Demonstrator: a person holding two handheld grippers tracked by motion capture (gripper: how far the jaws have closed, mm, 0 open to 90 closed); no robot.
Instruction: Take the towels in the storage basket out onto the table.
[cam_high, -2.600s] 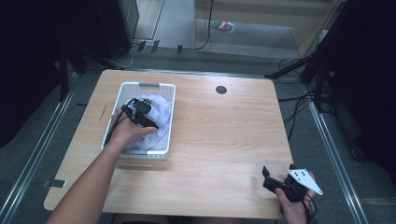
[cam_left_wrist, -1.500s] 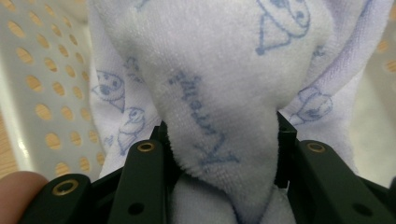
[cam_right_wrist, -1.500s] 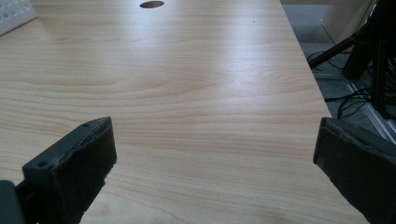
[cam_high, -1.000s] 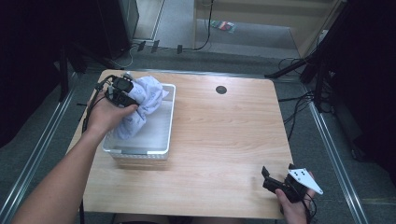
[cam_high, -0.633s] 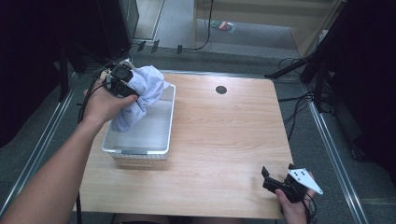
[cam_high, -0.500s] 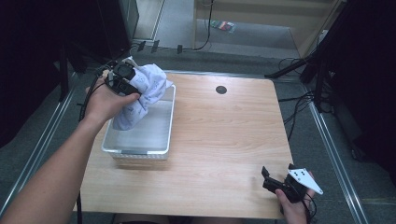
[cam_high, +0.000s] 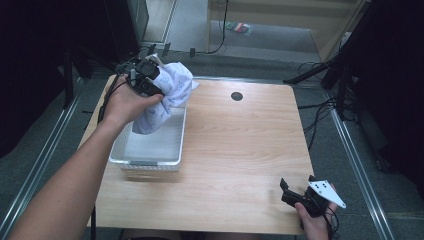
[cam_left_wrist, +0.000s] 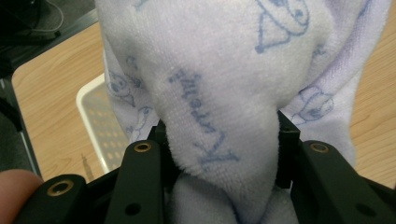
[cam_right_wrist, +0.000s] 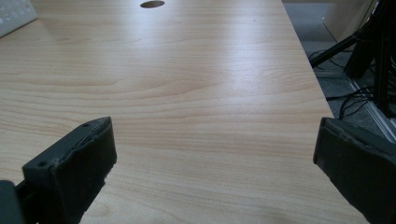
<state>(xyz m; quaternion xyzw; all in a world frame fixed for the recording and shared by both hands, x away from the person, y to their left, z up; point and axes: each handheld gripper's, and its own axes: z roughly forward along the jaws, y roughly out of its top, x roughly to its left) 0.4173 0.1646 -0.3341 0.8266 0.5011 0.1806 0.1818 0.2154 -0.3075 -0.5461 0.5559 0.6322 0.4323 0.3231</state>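
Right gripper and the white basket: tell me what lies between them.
Nothing but bare tabletop lies between the right gripper and the white basket; the high view shows that stretch.

— What blocks us by the left jaws?
— The towel (cam_left_wrist: 224, 93) fills the gap between them; the basket (cam_high: 150, 150) sits just below.
— And ahead of the right jaws?
— Bare table (cam_right_wrist: 196, 93), with its cable hole (cam_right_wrist: 152, 4) far ahead.
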